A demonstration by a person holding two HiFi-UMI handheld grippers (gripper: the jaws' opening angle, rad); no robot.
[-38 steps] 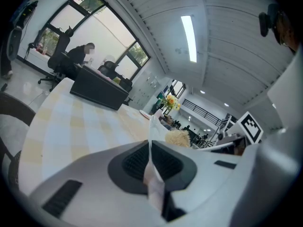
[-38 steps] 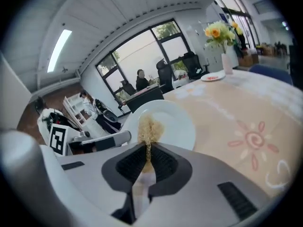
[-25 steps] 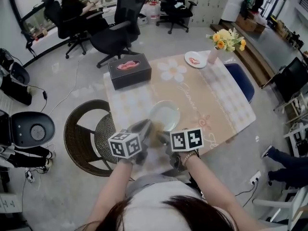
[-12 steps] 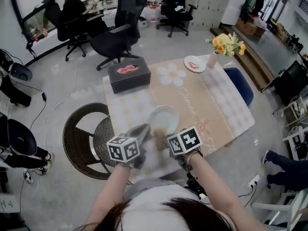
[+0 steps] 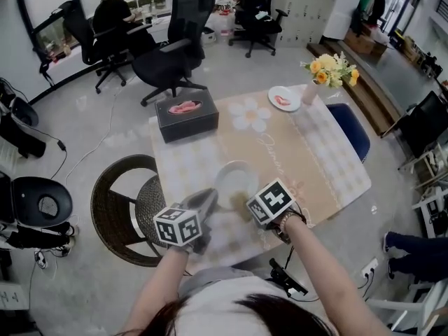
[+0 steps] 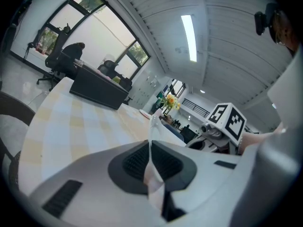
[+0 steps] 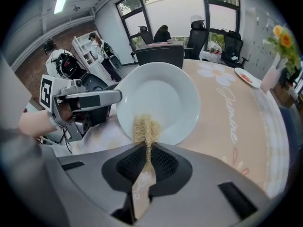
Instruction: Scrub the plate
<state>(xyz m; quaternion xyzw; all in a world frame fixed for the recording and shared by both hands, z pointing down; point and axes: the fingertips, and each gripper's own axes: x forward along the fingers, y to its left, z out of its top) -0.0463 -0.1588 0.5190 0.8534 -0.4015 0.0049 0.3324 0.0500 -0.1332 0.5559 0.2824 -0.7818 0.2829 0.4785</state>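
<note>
Our right gripper (image 7: 147, 157) had its jaws pressed together on a tan scrub pad (image 7: 145, 126), and the pad touched the near rim of the white plate (image 7: 161, 96). Our left gripper (image 6: 150, 151) pinched the plate's rim from the left. In the head view the plate was low in the middle, over the beige table (image 5: 315, 152). A black box (image 5: 186, 117) stood toward the upper left.
</note>
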